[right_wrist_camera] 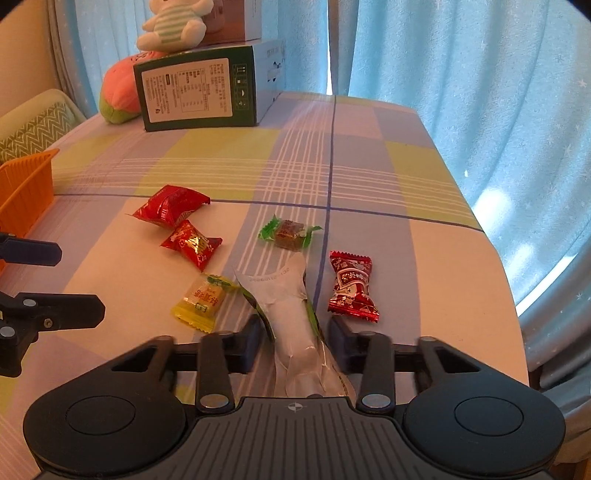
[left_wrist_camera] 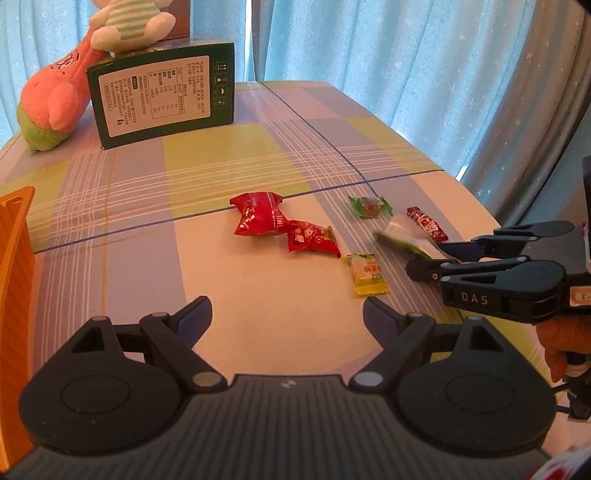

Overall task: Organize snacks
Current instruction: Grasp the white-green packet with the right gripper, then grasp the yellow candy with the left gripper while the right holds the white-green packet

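The right gripper pinches 1 long white-and-green snack packet near the checked table's right edge, the wide-open left gripper holds nothing, and 5 small wrapped candies wait outside the orange plastic basket at its left edge.

Plaid of pale green, lavender and cream with white lines over the surface. Red wrappers to the left, dark red wrapper to the right, yellow wrapper near, clear green-ended wrapper farther off. White, green-edged packet. Orange basket far left. Dark green box, pink plush, green-striped white plush. Light blue, star-dotted curtains. Black tongs.
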`<state>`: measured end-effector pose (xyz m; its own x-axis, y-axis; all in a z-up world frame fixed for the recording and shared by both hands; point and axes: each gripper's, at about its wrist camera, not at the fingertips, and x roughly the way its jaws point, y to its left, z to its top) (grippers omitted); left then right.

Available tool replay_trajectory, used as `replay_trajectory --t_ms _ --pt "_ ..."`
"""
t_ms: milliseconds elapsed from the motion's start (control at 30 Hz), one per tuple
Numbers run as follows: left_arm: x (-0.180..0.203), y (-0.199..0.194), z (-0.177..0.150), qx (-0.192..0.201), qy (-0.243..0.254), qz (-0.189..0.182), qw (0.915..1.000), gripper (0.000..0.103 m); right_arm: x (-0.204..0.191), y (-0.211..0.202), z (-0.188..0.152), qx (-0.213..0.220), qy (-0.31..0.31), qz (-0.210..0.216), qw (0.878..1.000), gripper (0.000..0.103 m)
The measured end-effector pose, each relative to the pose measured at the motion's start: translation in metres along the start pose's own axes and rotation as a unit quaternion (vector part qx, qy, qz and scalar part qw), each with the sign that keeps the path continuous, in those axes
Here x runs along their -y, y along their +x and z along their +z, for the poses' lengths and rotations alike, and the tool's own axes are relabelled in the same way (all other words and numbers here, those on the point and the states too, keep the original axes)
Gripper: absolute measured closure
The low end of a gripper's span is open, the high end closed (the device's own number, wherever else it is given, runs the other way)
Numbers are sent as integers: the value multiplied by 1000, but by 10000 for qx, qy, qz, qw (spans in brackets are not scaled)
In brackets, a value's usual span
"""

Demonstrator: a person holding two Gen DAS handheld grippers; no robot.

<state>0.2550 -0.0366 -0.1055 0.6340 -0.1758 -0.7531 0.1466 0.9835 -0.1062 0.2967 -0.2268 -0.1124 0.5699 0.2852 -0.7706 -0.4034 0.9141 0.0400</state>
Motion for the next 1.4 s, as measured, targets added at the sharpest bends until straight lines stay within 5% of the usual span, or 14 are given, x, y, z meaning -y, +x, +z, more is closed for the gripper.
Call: replay_trajectory --t_ms 167,533,900,1400 --pt "8 12 4 52 39 -216 9997 17 -3 -12 -6 108 133 -62 9998 73" --pt "37 48 12 289 -57 -610 9977 52 9 -41 -21 404 683 -339 9963 73" --pt "61 57 8 332 736 -188 9966 83 21 -45 -27 380 912 -462 9940 73" --pt "25 -18 -19 292 269 -124 9991 84 -4 -80 -13 511 1136 -71 9922 73"
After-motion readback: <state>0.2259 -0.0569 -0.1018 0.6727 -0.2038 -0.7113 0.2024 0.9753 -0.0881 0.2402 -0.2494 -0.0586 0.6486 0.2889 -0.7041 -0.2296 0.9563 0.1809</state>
